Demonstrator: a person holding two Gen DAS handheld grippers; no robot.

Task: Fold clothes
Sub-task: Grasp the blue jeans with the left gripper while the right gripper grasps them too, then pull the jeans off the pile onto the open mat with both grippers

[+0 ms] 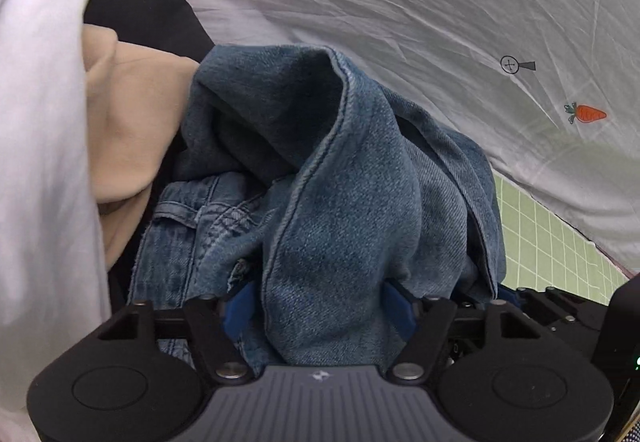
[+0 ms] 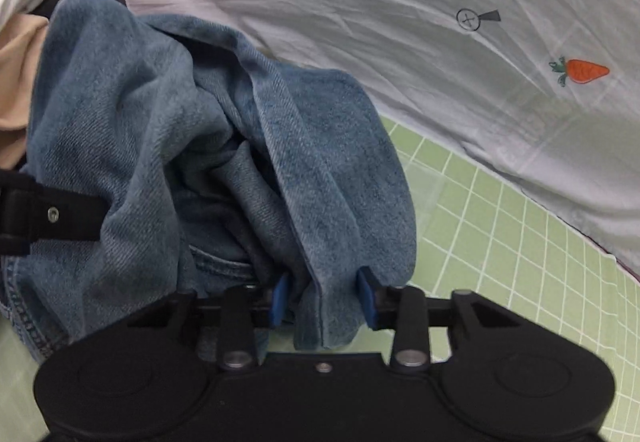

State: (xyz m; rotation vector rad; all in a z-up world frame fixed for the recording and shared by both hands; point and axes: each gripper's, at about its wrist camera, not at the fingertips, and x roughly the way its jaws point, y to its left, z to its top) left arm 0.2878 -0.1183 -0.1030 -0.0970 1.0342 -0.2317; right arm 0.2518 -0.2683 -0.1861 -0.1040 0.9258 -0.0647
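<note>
1. The left gripper [image 1: 320, 316] pinches a thick denim fold; the right gripper [image 2: 323, 302] is clamped on another fold.
2. The jeans [image 2: 160, 122] hang bunched ahead of both (no long axis readable), over the green grid mat [image 2: 500, 242].

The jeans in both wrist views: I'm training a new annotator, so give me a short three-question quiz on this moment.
1. True or false: both grippers are shut on the jeans.
2. Which colour are the pads on the right gripper fingers? A) red B) blue C) yellow
3. Fill in: the white sheet has an orange ____ printed on it.

Key: 1 true, the left gripper grips a denim fold too. 2 B. 3 carrot.
</note>
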